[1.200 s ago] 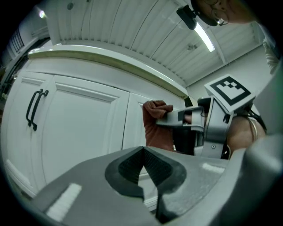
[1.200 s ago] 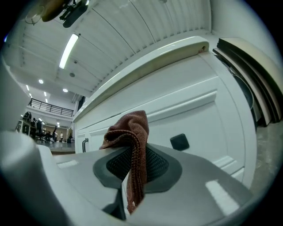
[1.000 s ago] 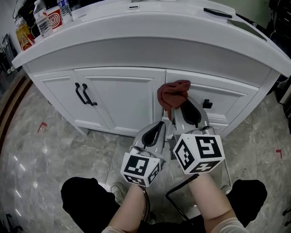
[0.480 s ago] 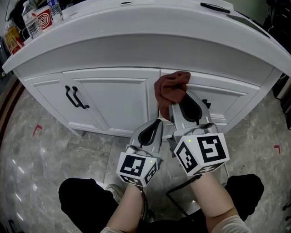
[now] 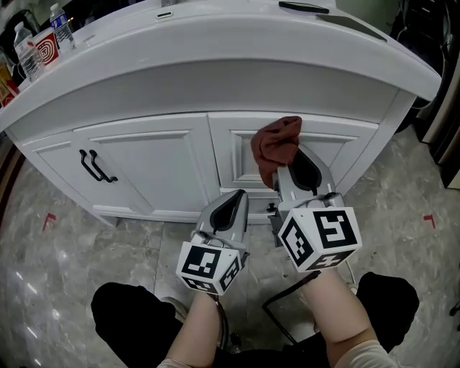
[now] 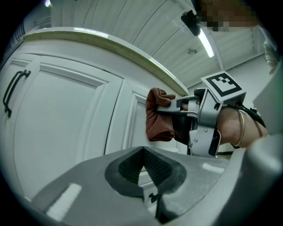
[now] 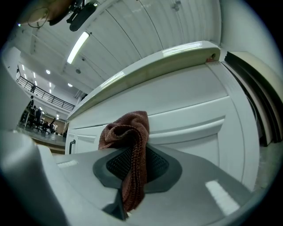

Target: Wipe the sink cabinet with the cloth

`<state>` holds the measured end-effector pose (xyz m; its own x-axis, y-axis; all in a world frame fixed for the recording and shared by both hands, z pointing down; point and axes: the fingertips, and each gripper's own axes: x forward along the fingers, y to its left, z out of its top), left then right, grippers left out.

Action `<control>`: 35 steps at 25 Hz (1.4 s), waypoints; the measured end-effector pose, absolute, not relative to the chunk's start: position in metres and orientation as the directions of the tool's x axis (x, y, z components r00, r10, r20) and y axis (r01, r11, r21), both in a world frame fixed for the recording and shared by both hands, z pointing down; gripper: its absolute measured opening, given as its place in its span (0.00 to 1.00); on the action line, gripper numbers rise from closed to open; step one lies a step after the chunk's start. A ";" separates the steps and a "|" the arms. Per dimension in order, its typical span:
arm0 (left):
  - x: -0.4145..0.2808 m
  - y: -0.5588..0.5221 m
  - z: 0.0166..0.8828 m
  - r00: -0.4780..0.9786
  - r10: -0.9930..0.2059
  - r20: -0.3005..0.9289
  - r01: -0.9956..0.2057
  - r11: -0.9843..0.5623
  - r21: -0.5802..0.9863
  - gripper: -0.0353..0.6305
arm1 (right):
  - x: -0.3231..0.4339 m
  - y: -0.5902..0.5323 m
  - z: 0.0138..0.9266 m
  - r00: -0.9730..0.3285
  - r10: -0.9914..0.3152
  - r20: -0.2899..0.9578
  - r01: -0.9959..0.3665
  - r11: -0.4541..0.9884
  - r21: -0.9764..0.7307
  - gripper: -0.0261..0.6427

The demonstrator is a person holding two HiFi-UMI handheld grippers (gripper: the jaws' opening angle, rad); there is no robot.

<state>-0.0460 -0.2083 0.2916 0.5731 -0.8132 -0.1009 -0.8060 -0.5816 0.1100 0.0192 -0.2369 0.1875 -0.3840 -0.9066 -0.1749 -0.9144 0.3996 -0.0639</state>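
My right gripper (image 7: 132,163) is clamped on the reddish-brown cloth (image 7: 126,132): a strip of it runs down between the two dark pads, and the rest bunches up just past the tips. In the head view this right gripper (image 5: 287,167) points toward 12 o'clock, and the bunched end of the cloth (image 5: 277,142) lies against the front of the white sink cabinet (image 5: 158,154), at the upper left corner of the right-hand panel, just under the overhanging counter (image 5: 215,50). My left gripper (image 6: 143,170) has its jaws brought together with nothing between them; in the head view the left gripper (image 5: 231,200) sits just beside the right one, at about its 8 o'clock, lower and clear of the cabinet front. From its own view the cloth (image 6: 158,121) hangs at 1 o'clock against the white door. Further out, at 9 o'clock from the cloth, a pair of black handles (image 5: 93,167) sits on the left doors. On the counter's far left end, at 10 o'clock, stand a clear plastic bottle (image 5: 63,20), a second bottle (image 5: 27,59) and between them a white cup with a red spiral mark (image 5: 47,44); I cannot tell what any of them holds. Below everything is a grey stone-patterned floor (image 5: 72,251) with a small red mark (image 5: 49,218) at 8 o'clock.
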 end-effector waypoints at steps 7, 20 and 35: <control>-0.006 -0.204 0.295 0.612 -0.784 -0.107 -0.771 -0.621 0.143 0.05 | 0.073 -0.231 0.185 -0.316 -0.934 -0.167 -0.934 0.337 -0.121 0.17; 0.046 -0.187 0.295 0.664 -0.742 -0.095 -0.729 -0.671 0.139 0.05 | 0.166 -0.219 0.181 -0.154 -0.976 -0.157 -0.978 0.173 -0.118 0.17; -0.024 -0.166 0.286 0.574 -0.815 -0.078 -0.812 -0.579 0.070 0.05 | 0.053 -0.197 0.207 -0.309 -0.939 -0.151 -0.939 0.326 -0.107 0.17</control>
<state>-0.0242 -0.1659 0.2860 0.5743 -0.8149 -0.0785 -0.8123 -0.5791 0.0697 0.0527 -0.1968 0.2067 -0.3089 -0.9390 -0.1513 -0.9392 0.3263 -0.1073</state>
